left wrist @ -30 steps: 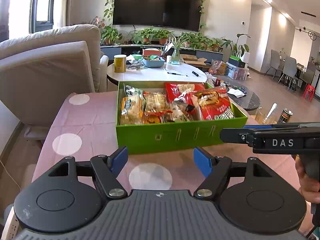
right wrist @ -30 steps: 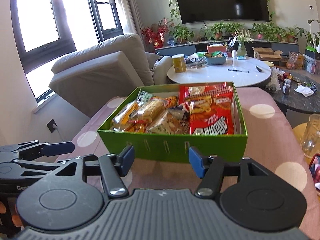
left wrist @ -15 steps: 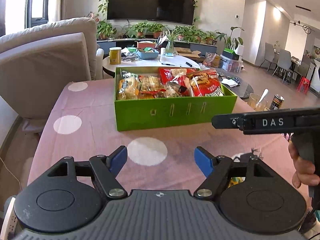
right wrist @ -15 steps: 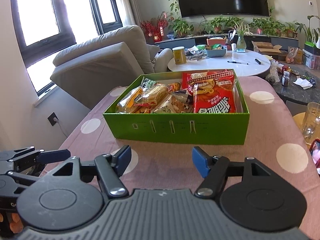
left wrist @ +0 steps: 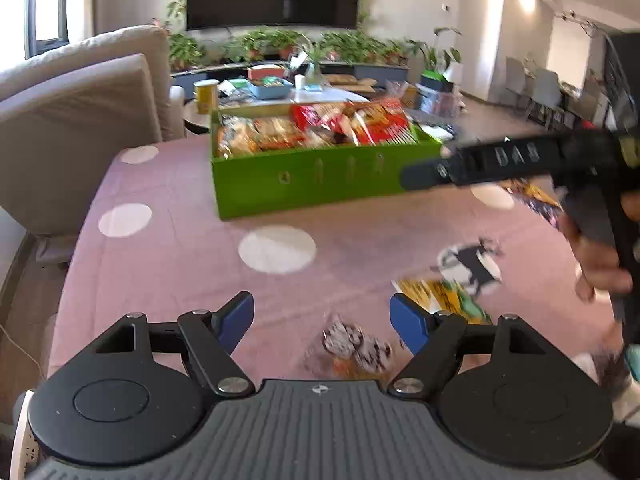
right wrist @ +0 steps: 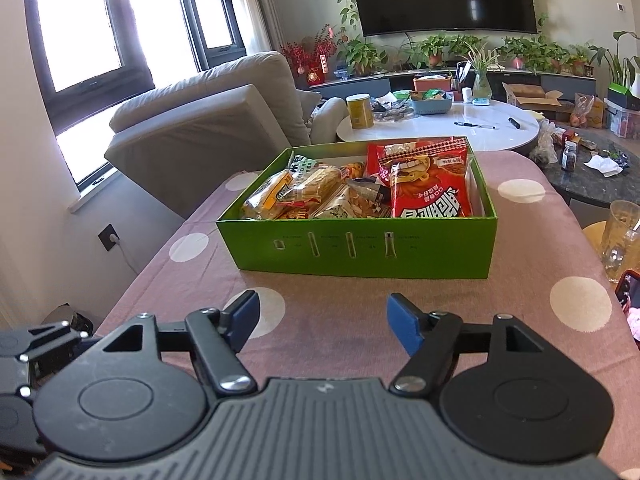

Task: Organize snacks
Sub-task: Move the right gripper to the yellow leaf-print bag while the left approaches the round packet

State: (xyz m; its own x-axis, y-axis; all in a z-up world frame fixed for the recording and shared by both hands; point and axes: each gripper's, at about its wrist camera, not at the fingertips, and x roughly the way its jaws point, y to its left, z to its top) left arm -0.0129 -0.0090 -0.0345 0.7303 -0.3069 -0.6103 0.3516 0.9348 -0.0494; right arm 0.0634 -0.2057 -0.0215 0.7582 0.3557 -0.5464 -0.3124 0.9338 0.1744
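Note:
A green box (right wrist: 360, 248) (left wrist: 320, 176) stands on the pink dotted tablecloth, filled with snack packets: a red packet (right wrist: 430, 188) at the right, yellow bread packets (right wrist: 288, 196) at the left. My right gripper (right wrist: 322, 316) hangs open over the bare cloth in front of the box, nothing between its fingers. My left gripper (left wrist: 322, 320) is open too, just above a clear packet of dark pieces (left wrist: 356, 348). A yellow-green packet (left wrist: 444, 294) and a black-and-white packet (left wrist: 470, 262) lie loose to its right. The right gripper's side (left wrist: 500, 160) and the hand (left wrist: 596, 256) holding it show there.
A grey sofa (right wrist: 208, 120) stands left of the table. Behind the box is a round white table (right wrist: 440, 124) with a yellow can and pens. A glass (right wrist: 620, 236) stands off the table's right edge. Another packet (left wrist: 536, 200) lies near the box's right corner.
Both grippers have drawn back from the green box, the left one farther and lower, so loose packets on the cloth came into its view. The right jaws stand a little wider.

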